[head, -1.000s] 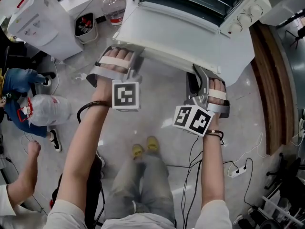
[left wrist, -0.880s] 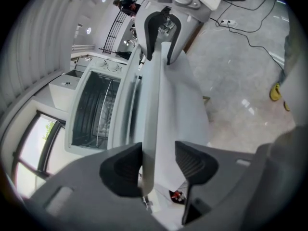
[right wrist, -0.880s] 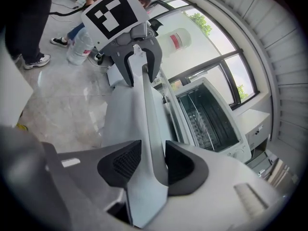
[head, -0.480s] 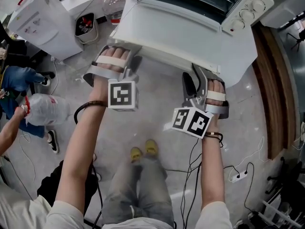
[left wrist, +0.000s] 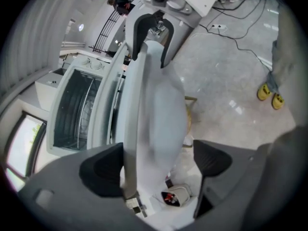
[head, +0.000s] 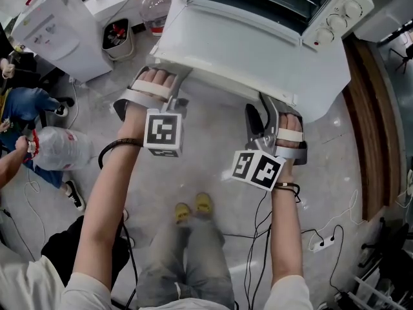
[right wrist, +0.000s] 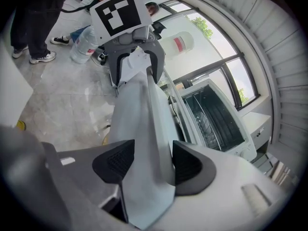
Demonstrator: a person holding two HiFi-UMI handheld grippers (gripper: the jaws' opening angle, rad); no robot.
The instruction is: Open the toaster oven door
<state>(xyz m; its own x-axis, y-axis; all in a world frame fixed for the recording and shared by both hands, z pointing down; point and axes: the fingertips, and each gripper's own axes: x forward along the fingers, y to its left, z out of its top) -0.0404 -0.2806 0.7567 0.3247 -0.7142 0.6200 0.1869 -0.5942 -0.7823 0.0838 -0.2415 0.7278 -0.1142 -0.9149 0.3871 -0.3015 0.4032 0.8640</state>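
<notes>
In front of the white boxy metal toaster oven (head: 326, 28), its flat white door (head: 245, 50) hangs swung down (seemingly fully open). The left gripper (left wrist: 156, 163) and right gripper (right wrist: 147, 165) straddle the door's front edge, and their jaws have just been opening. Draw both straight back, without snagging it.

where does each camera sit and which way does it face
Head view: on the person's head, facing steeply down at the open oven door; both forearms, left gripper, right gripper and legs show.
Left gripper view: on that gripper, looking along its jaws, just opened, door edge between them, toward the right gripper.
Right gripper view: jaws just opened around the door edge, facing the left gripper.
Shared: both gripper views see the door edge and oven cavity.
</notes>
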